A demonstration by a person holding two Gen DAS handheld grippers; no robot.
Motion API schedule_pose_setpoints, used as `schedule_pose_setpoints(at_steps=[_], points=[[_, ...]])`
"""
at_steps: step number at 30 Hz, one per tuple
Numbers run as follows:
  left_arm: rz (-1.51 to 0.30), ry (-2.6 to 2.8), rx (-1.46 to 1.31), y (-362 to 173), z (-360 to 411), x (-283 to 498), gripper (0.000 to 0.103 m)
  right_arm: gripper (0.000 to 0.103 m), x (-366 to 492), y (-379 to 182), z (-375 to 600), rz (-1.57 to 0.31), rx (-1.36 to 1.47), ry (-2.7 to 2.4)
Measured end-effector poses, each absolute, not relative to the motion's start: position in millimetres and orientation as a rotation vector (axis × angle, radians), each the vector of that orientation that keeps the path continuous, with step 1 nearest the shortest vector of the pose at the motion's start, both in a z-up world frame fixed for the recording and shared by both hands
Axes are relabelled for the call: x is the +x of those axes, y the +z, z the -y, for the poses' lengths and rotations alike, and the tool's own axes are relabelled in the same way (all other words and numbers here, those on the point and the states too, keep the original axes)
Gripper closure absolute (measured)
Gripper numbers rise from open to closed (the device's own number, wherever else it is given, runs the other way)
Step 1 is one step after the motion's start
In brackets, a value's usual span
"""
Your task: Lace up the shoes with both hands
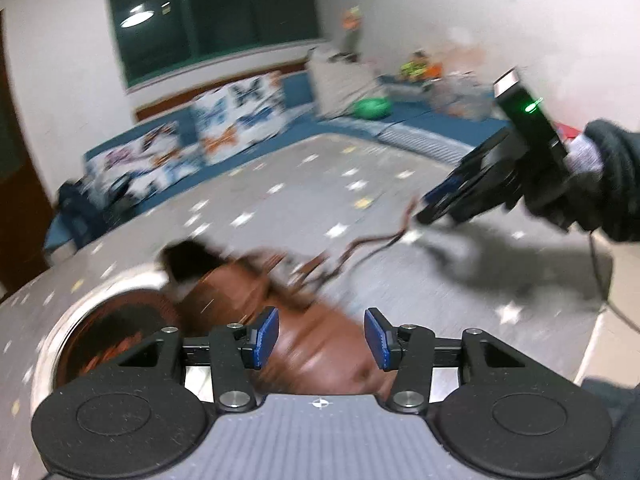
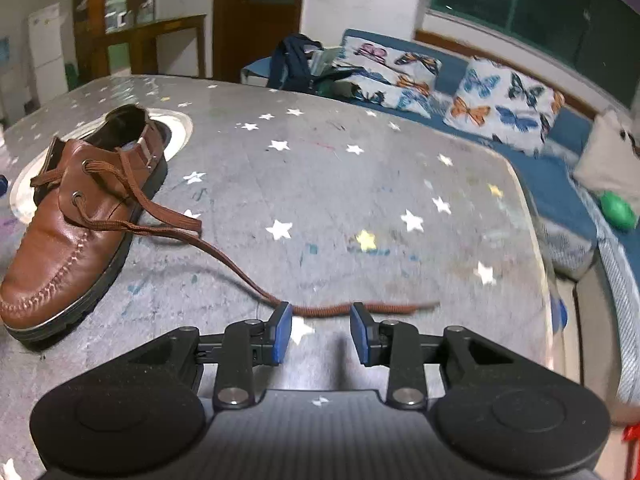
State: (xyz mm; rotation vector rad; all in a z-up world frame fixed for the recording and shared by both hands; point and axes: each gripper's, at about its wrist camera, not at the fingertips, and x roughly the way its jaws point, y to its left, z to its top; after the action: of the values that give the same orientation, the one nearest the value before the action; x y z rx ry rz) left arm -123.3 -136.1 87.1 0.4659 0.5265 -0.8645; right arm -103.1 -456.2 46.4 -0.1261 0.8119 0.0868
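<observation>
A brown leather shoe lies on the grey star-patterned table, toe toward the camera. Its brown lace runs from the eyelets across the table, and its loose end lies just beyond my right gripper's tips. My right gripper is open, with the lace end crossing the gap ahead of the blue pads. In the blurred left wrist view the shoe sits right under my open left gripper. The right gripper appears there at the right, at the lace end.
A round metal-rimmed plate is set in the table under the shoe's heel. A blue bench with butterfly cushions runs along the table's far and right sides. A green ball lies on it. The table's right edge is close.
</observation>
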Motion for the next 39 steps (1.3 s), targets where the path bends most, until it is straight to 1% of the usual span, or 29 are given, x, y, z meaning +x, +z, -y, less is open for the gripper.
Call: schedule_pose_setpoints(at_steps=[2, 6, 14, 19, 25, 29, 33, 39], points=[[-0.500, -0.878, 0.500, 86.5, 157.1, -121.1, 0.051, 0.068, -107.2, 46.4, 462.8, -0.817, -0.081, 0.073], [-0.480, -0.865, 0.569, 76.7, 200.5, -106.6, 0.049, 0.067, -108.0, 45.4, 478.4, -0.824, 0.019, 0.058], [-0.647, -0.894, 0.568, 40.6, 242.8, -79.5, 0.049, 0.065, -114.9, 44.0, 504.6, -0.822, 0.164, 0.025], [-0.729, -0.950, 0.551, 25.8, 245.0, -80.4, 0.049, 0.065, -113.8, 38.3, 516.6, -0.821, 0.260, 0.015], [-0.773, -0.998, 0.525, 18.9, 240.8, -88.2, 0.047, 0.064, -110.7, 30.3, 520.1, -0.810, 0.327, 0.016], [-0.780, -1.020, 0.506, 17.8, 239.7, -93.5, 0.046, 0.063, -106.1, 28.3, 512.9, -0.798, 0.336, 0.028], [-0.782, -1.044, 0.485, 17.6, 235.4, -104.5, 0.040, 0.064, -98.9, 25.3, 500.7, -0.785, 0.335, 0.051], [-0.766, -1.028, 0.457, 17.4, 234.3, -123.7, 0.040, 0.064, -93.1, 21.8, 466.1, -0.774, 0.266, 0.125]])
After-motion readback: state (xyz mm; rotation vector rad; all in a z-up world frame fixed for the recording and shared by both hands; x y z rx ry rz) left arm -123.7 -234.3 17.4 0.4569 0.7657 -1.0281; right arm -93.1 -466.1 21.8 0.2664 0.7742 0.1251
